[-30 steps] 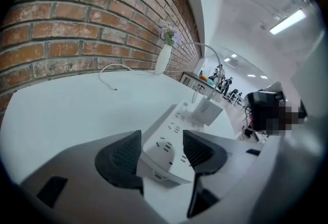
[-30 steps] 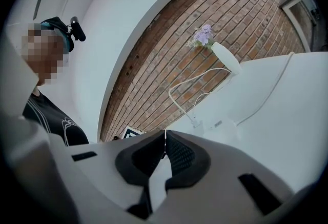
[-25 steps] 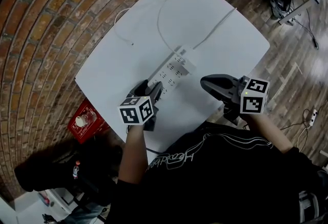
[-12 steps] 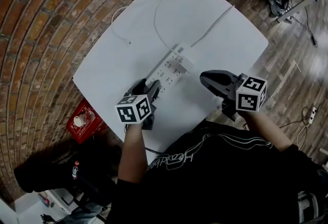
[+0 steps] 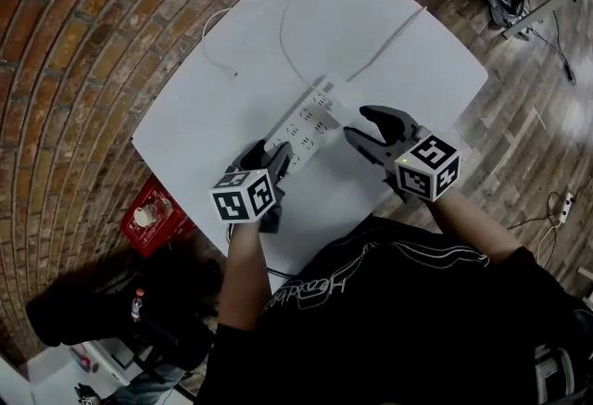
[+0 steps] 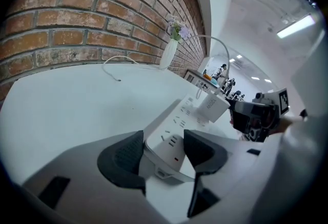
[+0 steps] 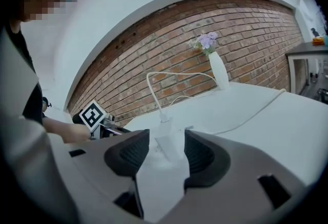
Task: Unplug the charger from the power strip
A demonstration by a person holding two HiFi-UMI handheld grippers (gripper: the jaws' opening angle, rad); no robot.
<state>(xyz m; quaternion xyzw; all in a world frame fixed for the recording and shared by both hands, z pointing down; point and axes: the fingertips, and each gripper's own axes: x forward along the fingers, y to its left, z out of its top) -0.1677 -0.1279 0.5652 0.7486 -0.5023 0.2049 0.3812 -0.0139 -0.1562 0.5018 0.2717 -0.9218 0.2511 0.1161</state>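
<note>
the left claw [image 6: 163, 148] is clamped on the near end of the power strip [image 5: 304, 123], likely to pin it to the white surface [image 5: 204, 107] so it won't lift with the pull. the charger [image 5: 335, 101] sits plugged in at the strip's far end, its cable [image 5: 282, 37] looping away. the right claw [image 7: 166, 152] has just been opening. its jaws stand wide, lined up on the charger, which shows in their gap with neither pad pressing it.
</note>
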